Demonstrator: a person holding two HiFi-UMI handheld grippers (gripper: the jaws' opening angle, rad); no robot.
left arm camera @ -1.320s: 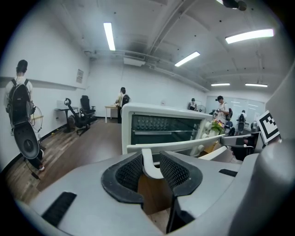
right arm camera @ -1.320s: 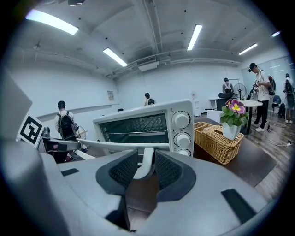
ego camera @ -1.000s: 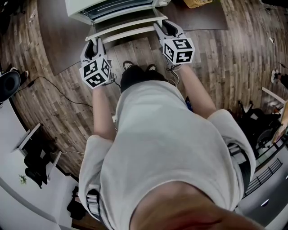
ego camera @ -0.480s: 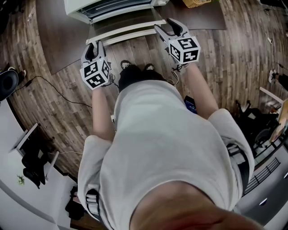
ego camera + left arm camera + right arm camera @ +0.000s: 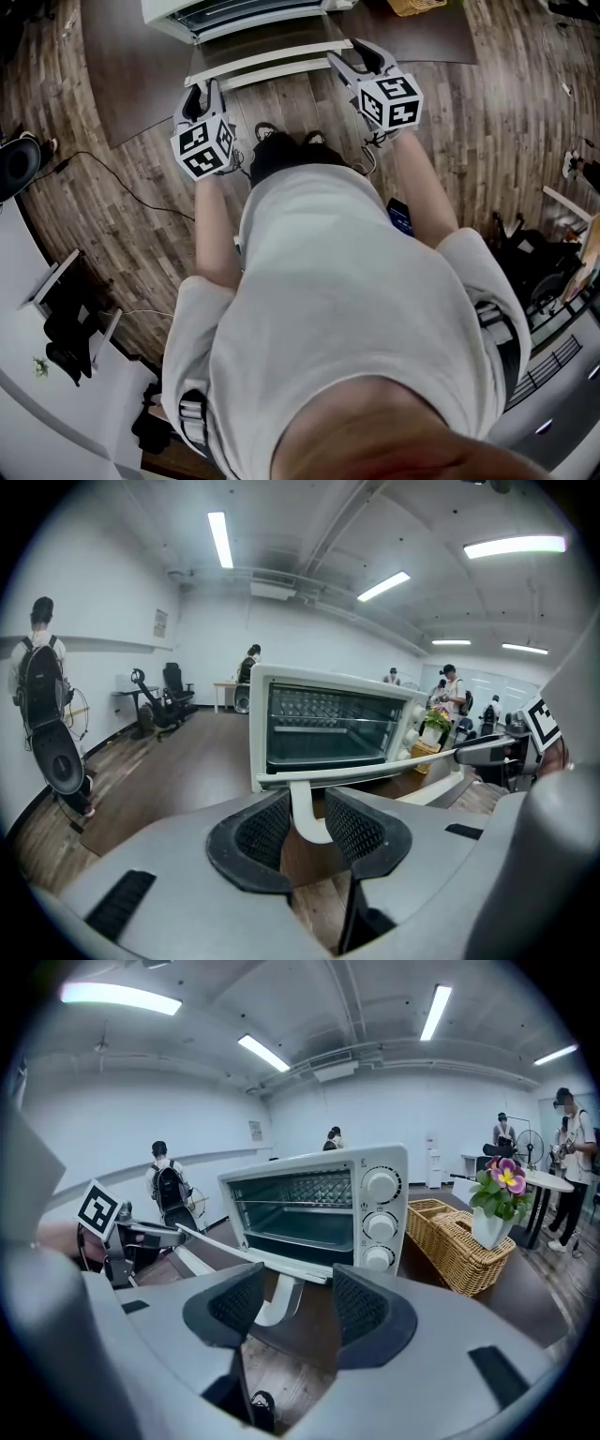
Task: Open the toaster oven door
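Observation:
The white toaster oven (image 5: pixel 244 14) stands on a dark table, its door (image 5: pixel 265 45) swung down and open. My left gripper (image 5: pixel 202 89) is at the left end of the white door handle (image 5: pixel 267 62). In the left gripper view its pads (image 5: pixel 264 827) close on the handle's left post (image 5: pixel 305 813). My right gripper (image 5: pixel 352 52) is at the handle's right end. Its jaws have just been opening and then came in slightly. The right post (image 5: pixel 278 1297) stands loose between them, nearer the left pad. The oven cavity (image 5: pixel 305 1211) shows its rack.
A wicker basket (image 5: pixel 464 1237) and a potted flower (image 5: pixel 497 1208) sit on the table right of the oven. A cable (image 5: pixel 122 187) runs over the wooden floor at my left. People and office chairs (image 5: pixel 173 691) are in the room behind.
The right gripper's jaws have spread apart off the handle. Both hands stay at the handle's ends, and the door stays down.

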